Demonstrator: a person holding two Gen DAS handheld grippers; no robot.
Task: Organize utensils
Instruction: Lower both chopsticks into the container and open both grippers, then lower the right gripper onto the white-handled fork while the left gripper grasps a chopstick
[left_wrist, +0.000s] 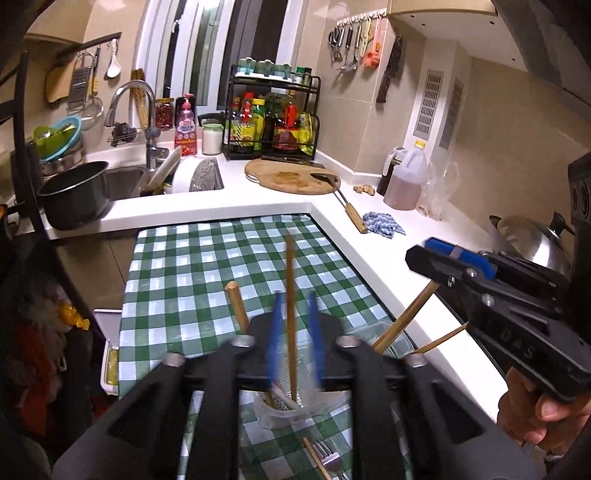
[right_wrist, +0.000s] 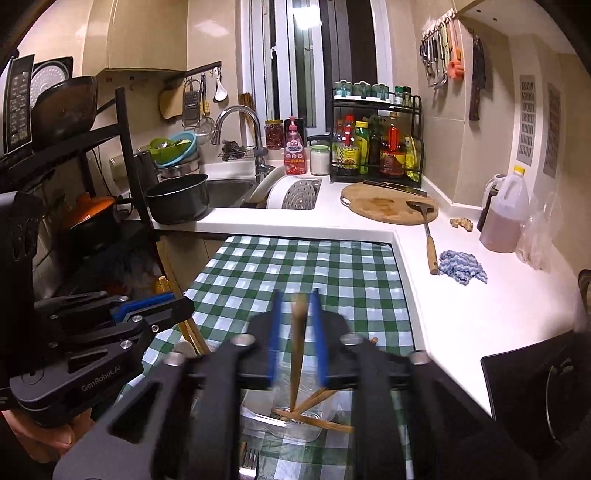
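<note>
Left gripper (left_wrist: 293, 339) and right gripper (right_wrist: 297, 336), jaws apart, each straddle an unclamped chopstick (left_wrist: 290, 295) standing in clear containers (right_wrist: 295, 417) on the checked cloth (left_wrist: 207, 266), bare toward the white counter edge (right_wrist: 295, 221).

Two wrist fisheyes side by side, angled down, close over shared checked tablecloth (left_wrist: 207, 266), facing counter (right_wrist: 461, 302).

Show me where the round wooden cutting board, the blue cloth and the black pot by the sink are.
Wooden cutting board (right_wrist: 384, 205): right wrist view, middle of its top face.
Blue cloth (right_wrist: 461, 266): right wrist view, centre of the crumpled fabric.
Black pot (left_wrist: 75, 201): left wrist view, its outer side wall.
</note>
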